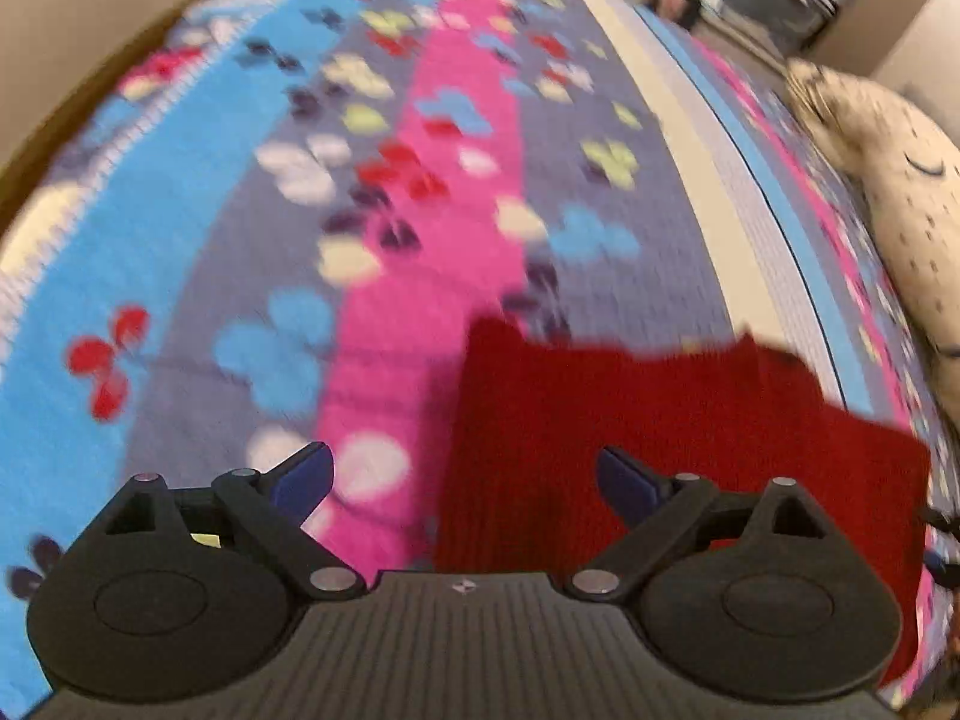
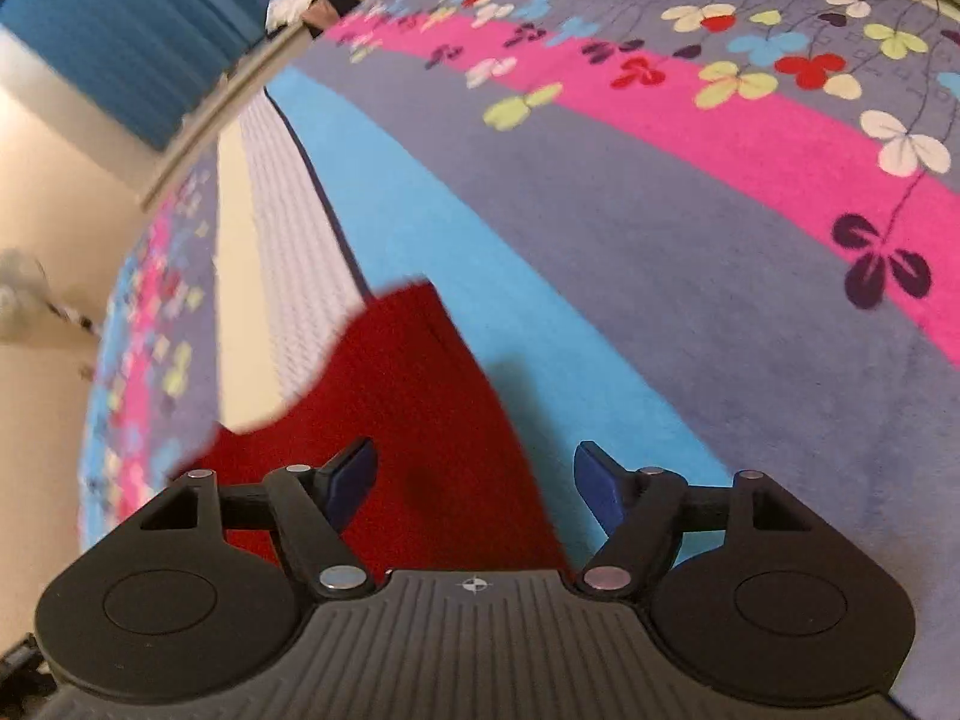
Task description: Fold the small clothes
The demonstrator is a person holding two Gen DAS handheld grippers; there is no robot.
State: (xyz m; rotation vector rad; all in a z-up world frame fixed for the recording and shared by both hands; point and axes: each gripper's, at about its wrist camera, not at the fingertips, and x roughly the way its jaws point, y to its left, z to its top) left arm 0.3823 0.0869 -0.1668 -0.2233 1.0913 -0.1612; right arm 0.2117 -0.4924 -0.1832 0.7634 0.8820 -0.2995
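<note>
A small red knitted garment [image 1: 672,438] lies flat on the flowered blanket [image 1: 390,210]. My left gripper [image 1: 465,483] is open and empty, hovering over the garment's left edge; its left blue finger sits over the blanket and its right one over the red cloth. In the right wrist view the same red garment [image 2: 414,414] lies below my right gripper [image 2: 474,486], which is open and empty over the garment's right edge. Its right finger is over the blue stripe of the blanket [image 2: 690,276]. The left wrist view is motion-blurred.
A cream spotted plush toy [image 1: 900,210] lies at the right on the bed. A white and cream strip [image 2: 270,228] runs along the blanket. Blue curtains [image 2: 120,18] and a pile of items [image 2: 312,0] are beyond the bed's far edge.
</note>
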